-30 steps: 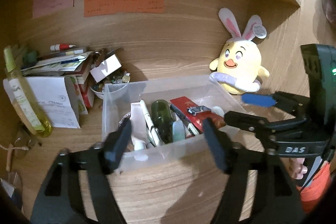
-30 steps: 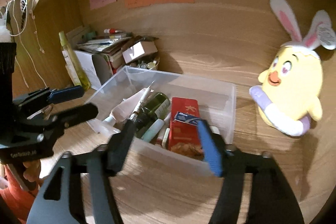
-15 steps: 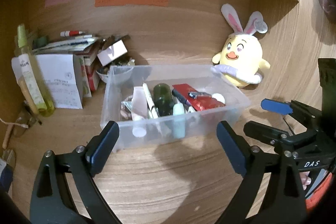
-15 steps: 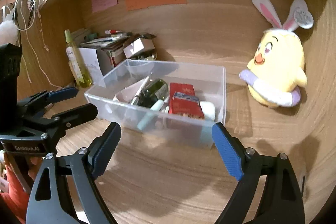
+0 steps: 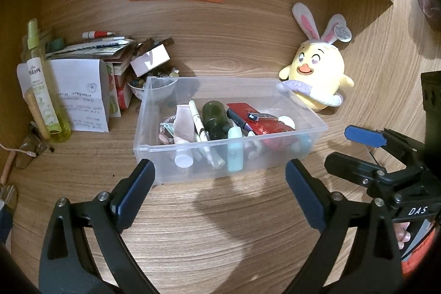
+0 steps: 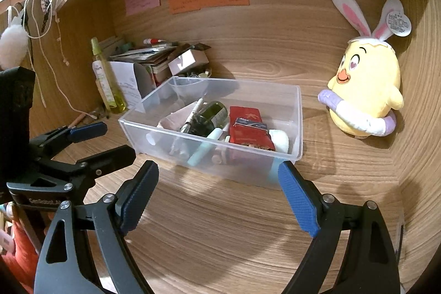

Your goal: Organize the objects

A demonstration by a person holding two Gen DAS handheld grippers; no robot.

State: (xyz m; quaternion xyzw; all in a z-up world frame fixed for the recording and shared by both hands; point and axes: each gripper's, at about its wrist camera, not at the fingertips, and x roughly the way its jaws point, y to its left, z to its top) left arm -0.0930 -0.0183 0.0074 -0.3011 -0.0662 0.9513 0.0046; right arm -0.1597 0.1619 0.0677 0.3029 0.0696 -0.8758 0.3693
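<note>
Step in hand, as judged: between placements. Both tools held back from the clear plastic bin (image 5: 228, 156), nothing carried.

Left gripper (image 5: 219, 200): spread wide, empty, blue-padded fingers (image 5: 132, 197) hanging just short of the bin's near wall.
Right gripper (image 6: 217, 197): likewise wide apart and empty, textured blue pads (image 6: 297, 200) framing the bin's near right corner.

Bin: straight ahead of both grippers on the wood-grain desk (image 5: 220, 239); thin translucent walls, rectangular, rolled rim, probably light and prone to sliding if nudged.

Contents, loosely heaped:
- dark green glass bottle (image 5: 213, 117), cylindrical, glossy, lying on its side.
- red flat packet (image 6: 248, 128), glossy wrapper, a small blue-grey box (image 6: 252, 124) resting on top.
- white pen (image 5: 197, 120), slim, angled across a pale pink tube (image 5: 183, 128).
- mint-green tube (image 5: 235, 150), smooth plastic, leaning against the near wall.

Surroundings: yellow plush chick with rabbit ears (image 5: 317, 73), soft pile, ahead and right of the bin, just beside its far right corner; yellow-green spray bottle (image 5: 45, 90) upright, ahead and far left, beside stacked papers and boxes (image 5: 110, 57); small bowl of oddments (image 5: 137, 84) behind the bin's far left corner.

Next move, as judged: choosing a loose item outside the bin, most likely from the left clutter, calling for a reach past the bin wall without bumping it and a narrow closing on a small smooth shape.
</note>
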